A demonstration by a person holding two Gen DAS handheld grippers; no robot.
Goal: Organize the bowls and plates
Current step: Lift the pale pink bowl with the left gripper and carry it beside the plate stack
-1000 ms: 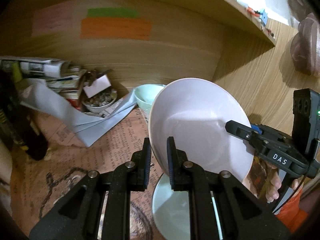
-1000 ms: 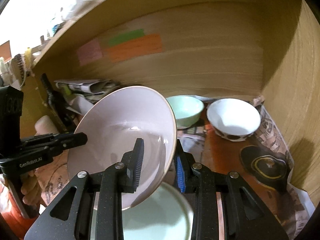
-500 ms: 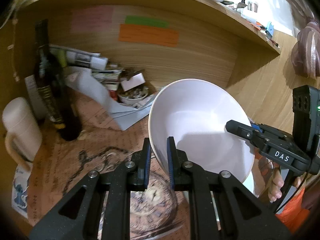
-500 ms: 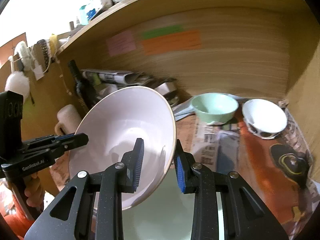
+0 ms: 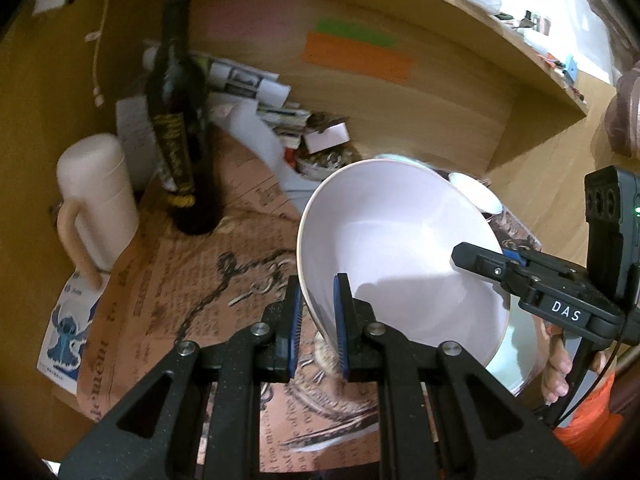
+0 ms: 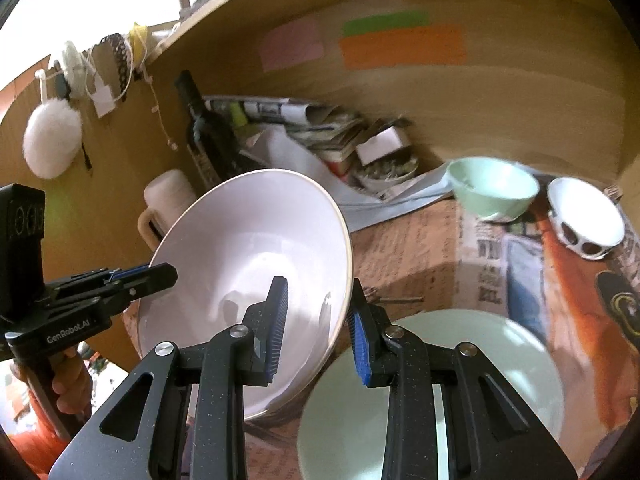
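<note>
**Large bowl in transit, held at both rims**

I hold the pale pink bowl [image 6: 248, 280] clear of the surface, tilted, between my two tongs. My left tongs [image 5: 318, 320] pinch its rim on the left side; my right tongs [image 6: 316, 328] pinch the opposite rim, one finger inside the wall and one outside. I judge the step in hand to be carrying it to a resting place. Below my right tongs lies a pale green plate [image 6: 500, 360]; ahead of them stand a mint bowl [image 6: 492, 188] and a white patterned bowl [image 6: 584, 216]. The next move calls for levelling the bowl and lowering both tongs evenly before release. The bowl appears glossy, empty, unchipped, with a thin darker rim line.
</note>
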